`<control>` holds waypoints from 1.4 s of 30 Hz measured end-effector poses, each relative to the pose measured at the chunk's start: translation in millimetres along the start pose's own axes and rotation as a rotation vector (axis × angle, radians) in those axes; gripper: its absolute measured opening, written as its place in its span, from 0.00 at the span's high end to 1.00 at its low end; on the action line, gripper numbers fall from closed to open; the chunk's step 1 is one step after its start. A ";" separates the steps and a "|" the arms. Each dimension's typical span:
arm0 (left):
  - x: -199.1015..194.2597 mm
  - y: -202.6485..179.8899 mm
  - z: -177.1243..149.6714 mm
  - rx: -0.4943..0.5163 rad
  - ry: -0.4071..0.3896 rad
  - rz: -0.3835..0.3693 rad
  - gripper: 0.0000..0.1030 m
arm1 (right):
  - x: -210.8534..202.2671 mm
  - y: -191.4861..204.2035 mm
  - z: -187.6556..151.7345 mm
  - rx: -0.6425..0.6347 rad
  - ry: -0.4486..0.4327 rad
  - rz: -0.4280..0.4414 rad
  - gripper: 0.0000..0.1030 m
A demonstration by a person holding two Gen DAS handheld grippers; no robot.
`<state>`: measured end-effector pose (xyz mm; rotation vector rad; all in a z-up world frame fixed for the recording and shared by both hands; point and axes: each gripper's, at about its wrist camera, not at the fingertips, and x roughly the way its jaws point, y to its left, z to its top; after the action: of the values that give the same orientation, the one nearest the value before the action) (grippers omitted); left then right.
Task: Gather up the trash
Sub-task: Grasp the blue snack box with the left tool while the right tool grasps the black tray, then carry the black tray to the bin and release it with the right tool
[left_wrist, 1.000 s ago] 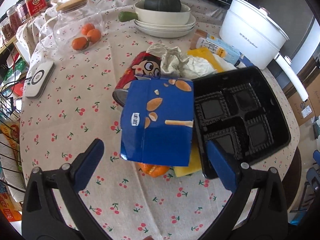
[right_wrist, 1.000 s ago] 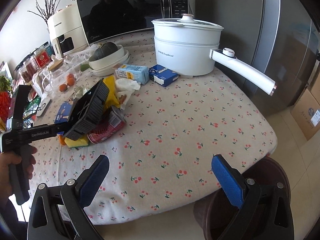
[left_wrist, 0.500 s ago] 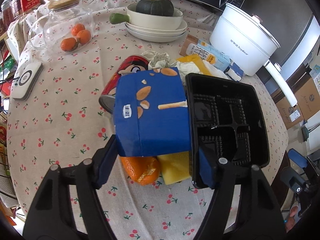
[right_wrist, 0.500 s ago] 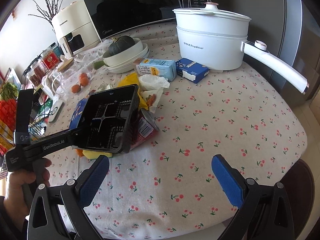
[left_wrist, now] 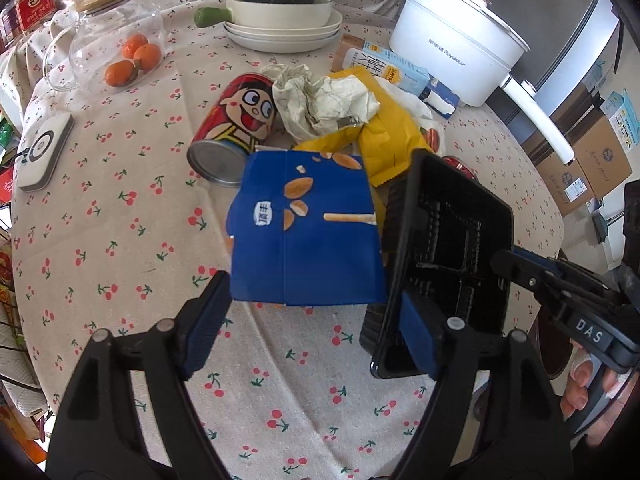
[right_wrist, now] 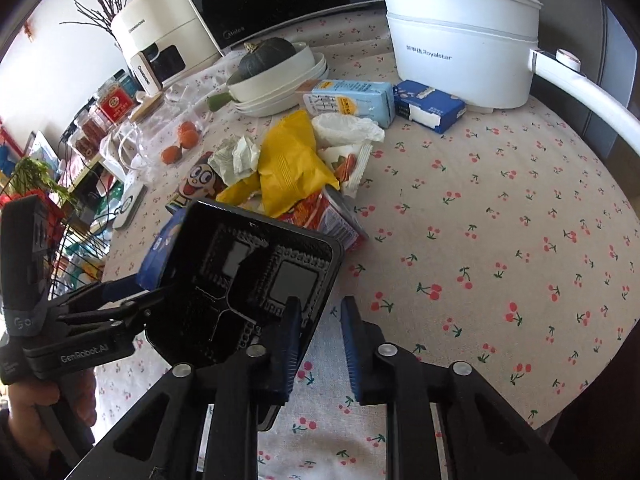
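Observation:
My left gripper (left_wrist: 308, 328) is shut on a blue snack box (left_wrist: 306, 232) and a black plastic tray (left_wrist: 452, 256), pressed together between its pads and lifted off the table. The tray stands on edge, its right side near my right gripper's fingers (left_wrist: 520, 264). In the right wrist view the tray (right_wrist: 244, 280) fills the middle; my right gripper (right_wrist: 320, 332) has its jaws narrowed around the tray's lower right rim, with a gap still showing. The trash pile behind holds a red cartoon can (left_wrist: 236, 128), crumpled paper (left_wrist: 324, 100) and a yellow bag (right_wrist: 292, 164).
A white pot (right_wrist: 460, 36) with a long handle, a milk carton (right_wrist: 352, 100), a blue tissue pack (right_wrist: 428, 106), stacked dishes with a squash (left_wrist: 280, 12), a glass jar of oranges (left_wrist: 116, 48) and a white device (left_wrist: 44, 152) stand on the cherry tablecloth (right_wrist: 500, 240).
My left gripper has closed on the blue box and tray and lifted them. My right gripper has moved in to the tray's edge and narrowed its jaws from wide open.

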<state>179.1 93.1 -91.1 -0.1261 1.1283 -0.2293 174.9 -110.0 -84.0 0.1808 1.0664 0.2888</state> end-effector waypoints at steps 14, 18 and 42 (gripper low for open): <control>6.6 -30.6 -8.3 0.130 0.102 -0.025 0.12 | -23.1 -17.6 3.5 -0.024 -0.028 -0.080 0.92; 0.3 -30.0 -4.4 0.119 0.064 -0.029 0.12 | -26.3 -27.8 4.6 -0.018 -0.032 -0.146 0.93; 9.1 -11.8 5.3 0.056 0.000 0.104 0.33 | 3.8 -17.7 -24.0 -0.142 0.110 -0.147 0.30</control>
<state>186.3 79.4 -94.4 -0.0171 1.1245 -0.1683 158.0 -125.4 -103.6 -0.0414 1.1572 0.2429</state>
